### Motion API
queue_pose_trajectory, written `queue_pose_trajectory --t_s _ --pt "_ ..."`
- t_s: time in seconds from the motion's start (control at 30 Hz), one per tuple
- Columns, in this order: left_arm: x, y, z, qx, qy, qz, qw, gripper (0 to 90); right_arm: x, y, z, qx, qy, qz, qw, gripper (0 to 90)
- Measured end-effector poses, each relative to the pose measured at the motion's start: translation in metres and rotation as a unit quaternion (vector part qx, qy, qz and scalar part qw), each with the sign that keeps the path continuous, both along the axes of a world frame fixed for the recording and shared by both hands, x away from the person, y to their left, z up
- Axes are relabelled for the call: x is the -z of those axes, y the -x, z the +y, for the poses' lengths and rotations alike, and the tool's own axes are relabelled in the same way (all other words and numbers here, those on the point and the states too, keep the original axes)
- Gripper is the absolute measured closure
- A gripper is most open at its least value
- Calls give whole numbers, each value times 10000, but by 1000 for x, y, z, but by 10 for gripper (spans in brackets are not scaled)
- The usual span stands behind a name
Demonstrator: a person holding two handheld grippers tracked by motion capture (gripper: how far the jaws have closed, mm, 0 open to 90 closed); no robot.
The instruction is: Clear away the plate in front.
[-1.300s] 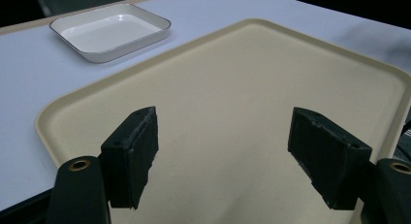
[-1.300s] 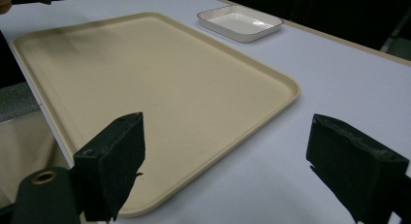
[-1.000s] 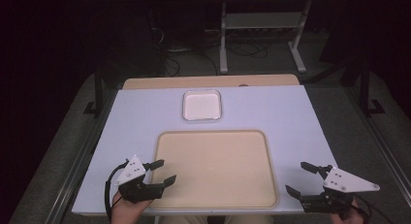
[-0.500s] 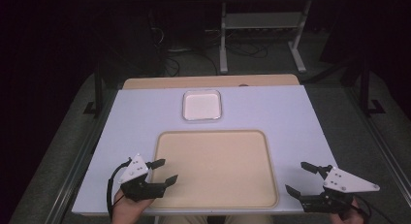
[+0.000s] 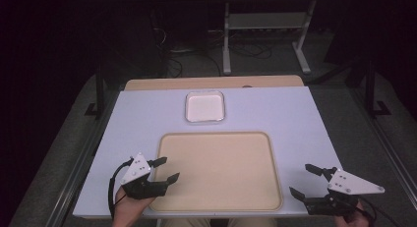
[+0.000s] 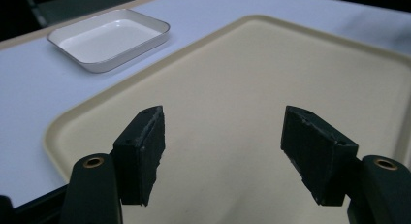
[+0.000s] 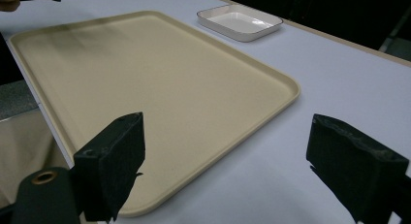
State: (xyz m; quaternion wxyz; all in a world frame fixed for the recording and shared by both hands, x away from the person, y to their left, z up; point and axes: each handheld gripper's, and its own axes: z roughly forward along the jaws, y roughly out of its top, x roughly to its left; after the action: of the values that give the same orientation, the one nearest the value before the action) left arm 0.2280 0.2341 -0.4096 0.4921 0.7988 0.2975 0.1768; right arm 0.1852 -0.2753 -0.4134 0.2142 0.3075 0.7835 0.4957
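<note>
**Both grippers parked at the tray's near corners**

Nothing much has moved since a second ago: your two hands sit where they were, and only the left gripper's (image 5: 164,170) jaws have flickered, closing a touch in the last half second with nothing between them. You hold that gripper at the near left corner of the beige tray (image 5: 221,158), its jaws wide apart and reaching over the tray's left rim. In the left gripper view the two black pads (image 6: 143,149) hang above the bare tray floor, though whether they touch it is hard to judge from that angle.

Your right gripper (image 5: 305,180) rests near the table's front edge, just off the tray's near right corner, and its jaws also stand wide with nothing in them. In the right gripper view one pad hangs over the tray's corner and the other over the pale table (image 7: 339,73).

Beyond the tray's far edge, close to it but apart, the small white dish (image 5: 204,107) sits on the table.
</note>
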Motion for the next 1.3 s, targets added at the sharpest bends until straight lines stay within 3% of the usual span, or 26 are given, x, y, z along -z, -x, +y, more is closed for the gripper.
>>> queue_pose_trajectory --t_s 0.2,0.33,0.53,0.7,0.83,0.9,0.93,1.0,1.03,1.07,1.13,1.3 --pt "2 -5 -3 -21 30 67 10000 264 0 0 0 6 5 0 10000 129" --pt "-1 -9 -2 37 323 31 9995 237 0 0 0 5 7 6 10000 129" --pt "-2 -12 -1 50 541 -112 9985 228 0 0 -1 -6 12 5 10000 129" --pt "-3 -17 3 -86 715 -214 9972 240 0 0 -2 -3 -19 16 10000 129" --pt "-8 -30 8 108 1019 63 9947 238 1 0 -2 -28 -1 29 10000 129" --pt "-11 -35 4 -84 804 17 9967 223 1 0 -2 -30 -8 33 10000 129" --pt "-12 -37 3 -127 751 2 9971 161 1 0 -3 -27 -24 28 10000 129" --pt "-14 -39 2 -111 685 -54 9976 193 1 0 -3 -19 -34 26 10000 129" --pt "-16 -40 -1 -119 591 -133 9981 193 0 0 -3 -19 -42 26 10000 129" --pt "-20 -44 -7 -141 364 -208 9990 173 0 0 -4 -18 -63 23 10000 129" --pt "-25 -49 -12 -101 214 -193 9995 174 0 0 -4 -23 -72 19 10000 129" --pt "-34 -61 -23 -97 94 -301 9995 163 1 0 -3 -39 -75 22 10000 129"
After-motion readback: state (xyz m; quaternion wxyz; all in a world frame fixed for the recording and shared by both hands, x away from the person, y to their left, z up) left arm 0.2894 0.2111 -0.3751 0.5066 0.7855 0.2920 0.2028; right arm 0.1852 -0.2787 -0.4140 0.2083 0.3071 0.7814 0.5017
